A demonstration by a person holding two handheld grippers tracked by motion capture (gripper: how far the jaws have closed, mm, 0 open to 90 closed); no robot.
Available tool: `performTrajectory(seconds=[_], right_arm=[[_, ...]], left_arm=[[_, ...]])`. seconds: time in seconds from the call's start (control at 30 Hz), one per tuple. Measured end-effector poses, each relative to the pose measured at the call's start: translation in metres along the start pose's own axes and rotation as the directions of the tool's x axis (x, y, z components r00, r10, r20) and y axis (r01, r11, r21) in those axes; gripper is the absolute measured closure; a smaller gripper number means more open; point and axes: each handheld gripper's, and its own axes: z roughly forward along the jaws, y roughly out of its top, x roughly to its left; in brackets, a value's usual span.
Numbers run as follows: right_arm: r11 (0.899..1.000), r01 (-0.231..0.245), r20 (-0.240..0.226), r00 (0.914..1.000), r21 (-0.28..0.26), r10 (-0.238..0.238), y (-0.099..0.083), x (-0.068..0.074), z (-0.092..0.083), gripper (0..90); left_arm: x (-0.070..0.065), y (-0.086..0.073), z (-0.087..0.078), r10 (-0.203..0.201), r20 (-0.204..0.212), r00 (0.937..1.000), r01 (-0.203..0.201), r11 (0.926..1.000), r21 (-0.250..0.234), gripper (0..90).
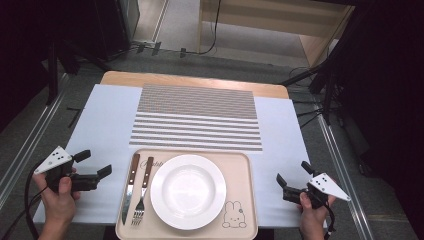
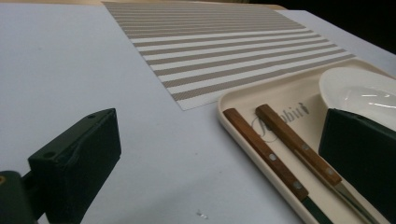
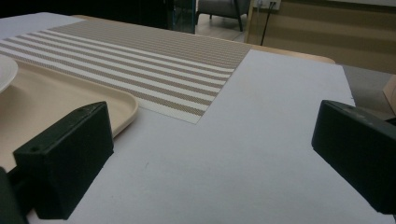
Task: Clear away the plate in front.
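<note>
Our left gripper (image 1: 95,163) hangs released near the table's left edge, just beside the tray (image 1: 247,165) holding knife (image 1: 130,186) and fork (image 1: 142,192); our right gripper (image 1: 292,177) gapes empty near the right edge.

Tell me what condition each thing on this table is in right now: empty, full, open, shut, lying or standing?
Left gripper: open, nothing between its jaws, beside the tray.
Right gripper: open, holding nothing.
Plate: empty, right way up on the tray.
Knife: lying flat, handle pointing away.
Fork: lying flat beside the knife.
Tray: flat on the table.
Striped placemat: spread flat, bare.
</note>
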Motion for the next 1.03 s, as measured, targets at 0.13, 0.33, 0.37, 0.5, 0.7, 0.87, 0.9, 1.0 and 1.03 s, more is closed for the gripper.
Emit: performTrajectory(seconds=[0.13, 0.33, 0.37, 0.5, 0.7, 0.87, 0.9, 1.0, 1.03], right_arm=[[1.000, 0.003, -0.001, 1.0000, -0.001, -0.003, 0.000, 0.000, 0.000, 0.0], [1.000, -0.001, -0.002, 1.0000, -0.002, 0.001, 0.000, 0.000, 0.001, 0.0], [1.000, -0.001, -0.002, 1.0000, -0.002, 0.001, 0.000, 0.000, 0.001, 0.0], [1.000, -0.007, -0.001, 1.0000, 0.000, 0.007, 0.000, -0.001, 0.000, 0.0], [1.000, -0.009, -0.003, 1.0000, -0.001, 0.009, 0.000, -0.001, 0.000, 0.0], [1.000, -0.012, 0.000, 0.9999, 0.001, 0.012, 0.000, -0.001, 0.001, 0.0], [1.000, -0.016, 0.003, 0.9999, 0.000, 0.016, 0.000, -0.001, 0.001, 0.0], [0.999, -0.034, 0.012, 0.9993, 0.002, 0.034, 0.000, -0.003, 0.000, 0.0], [0.999, -0.039, 0.014, 0.9991, 0.002, 0.039, 0.000, -0.004, 0.000, 0.0]], left_arm=[[0.004, -0.002, -0.007, 0.010, -0.025, 0.9996, -0.010, 0.9999, -0.006, 0.0], [0.010, -0.006, -0.013, -0.006, -0.046, 0.9989, 0.005, 0.9999, -0.014, 0.0], [0.010, -0.007, -0.012, 0.000, -0.048, 0.9989, 0.000, 1.0000, -0.008, 0.0], [0.008, -0.008, -0.009, 0.016, -0.046, 0.9988, -0.016, 0.9999, 0.005, 0.0], [0.007, -0.010, -0.007, 0.008, -0.053, 0.9986, -0.007, 0.9999, 0.011, 0.0], [0.005, -0.011, -0.006, 0.013, -0.051, 0.9986, -0.012, 0.9998, 0.015, 0.0], [0.005, -0.011, -0.006, 0.009, -0.055, 0.9985, -0.009, 0.9999, 0.014, 0.0], [0.005, -0.011, -0.005, 0.003, -0.058, 0.9983, -0.003, 0.9999, 0.012, 0.0], [0.005, -0.011, -0.005, 0.003, -0.057, 0.9984, -0.003, 0.9999, 0.014, 0.0]])
